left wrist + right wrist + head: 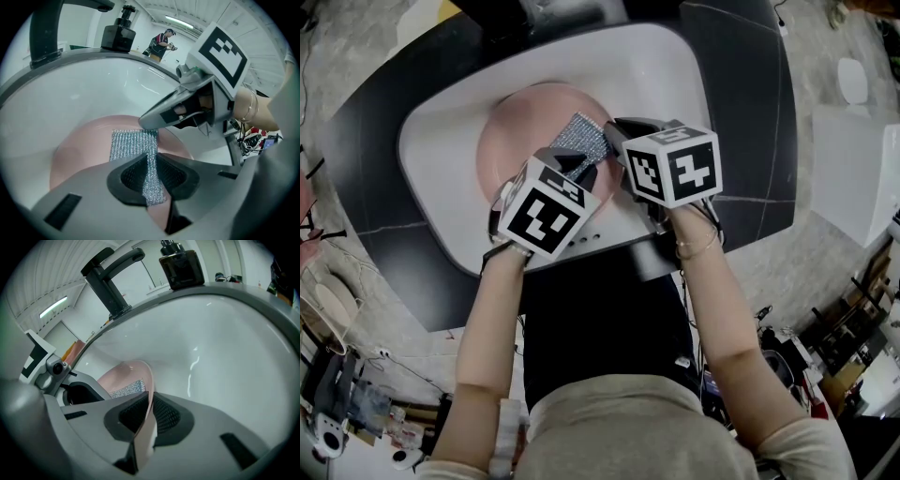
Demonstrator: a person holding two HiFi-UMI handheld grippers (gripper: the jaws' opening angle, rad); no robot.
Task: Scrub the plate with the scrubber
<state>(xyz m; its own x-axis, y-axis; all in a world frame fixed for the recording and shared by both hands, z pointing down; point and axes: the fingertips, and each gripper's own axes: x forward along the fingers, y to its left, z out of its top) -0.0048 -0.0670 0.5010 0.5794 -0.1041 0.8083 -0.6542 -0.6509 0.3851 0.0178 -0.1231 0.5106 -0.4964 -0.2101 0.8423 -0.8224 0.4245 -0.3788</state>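
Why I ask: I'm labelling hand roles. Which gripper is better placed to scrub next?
Left. The left gripper is shut on the scrubber, which lies against the face of the pink plate. The right gripper is shut on the plate's rim, steadying it in the sink.

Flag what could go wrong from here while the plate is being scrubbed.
1. The right hand-held gripper pinches only the thin rim of the plate, so scrubbing pressure could lever it loose into the sink.
2. The left hand-held gripper holds just a narrow strip of the scrubber, which might slip out.
3. The two hand-held grippers sit close together and could collide.
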